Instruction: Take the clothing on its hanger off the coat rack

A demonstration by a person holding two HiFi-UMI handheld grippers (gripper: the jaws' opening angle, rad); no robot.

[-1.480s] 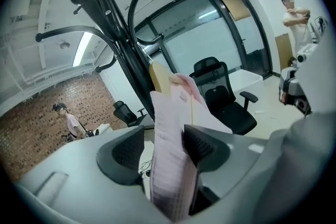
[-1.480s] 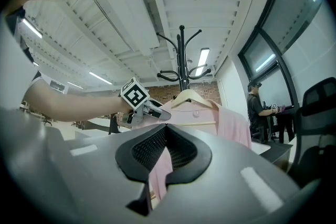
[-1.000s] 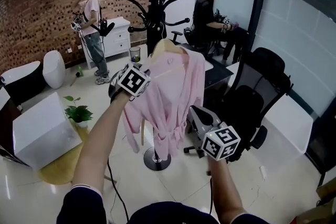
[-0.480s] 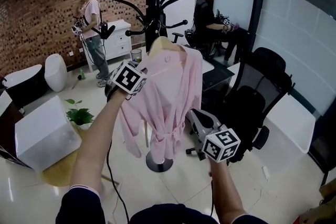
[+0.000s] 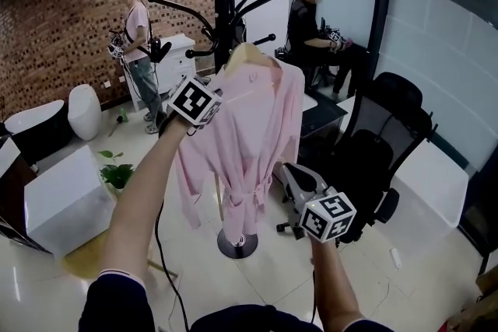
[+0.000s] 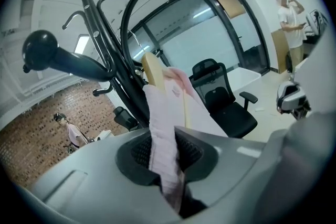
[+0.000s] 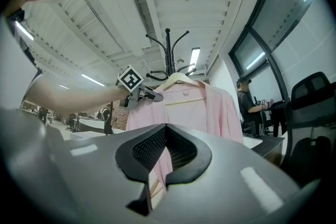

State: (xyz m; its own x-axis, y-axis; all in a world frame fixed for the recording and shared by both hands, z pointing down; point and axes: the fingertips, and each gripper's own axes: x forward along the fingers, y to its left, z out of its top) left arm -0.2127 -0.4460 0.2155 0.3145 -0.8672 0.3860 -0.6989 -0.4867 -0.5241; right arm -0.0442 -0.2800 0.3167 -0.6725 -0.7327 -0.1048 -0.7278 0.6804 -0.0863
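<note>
- The left gripper (image 5: 216, 103) is held raised at the shoulder area of the pink robe (image 5: 250, 138), directly in front of the coat rack (image 5: 224, 19).
- Its jaws are clamped on a fold of the robe's fabric; in the left gripper view the fold is seen pinched between the two pads.
- The robe is carried on a pale hanger (image 5: 247, 53), whose top lies just beside the coat rack's pole and below its upper pegs.
- Whether the hanger's hook is seated on a peg of the coat rack cannot be determined.
- The right gripper (image 5: 289, 172) is held lower, in front of the coat rack, near the robe's lower edge but apart from the fabric.
- Its jaws are seen together, with nothing between them.
- The coat rack's round base (image 5: 236, 243) is visible on the floor below the robe's hem.
- A black office chair (image 5: 381, 144) is placed to the right of the coat rack.
- A standing person (image 5: 138, 43) is seen beyond the coat rack to its left, and a seated person (image 5: 310, 23) beyond it to its right.
</note>
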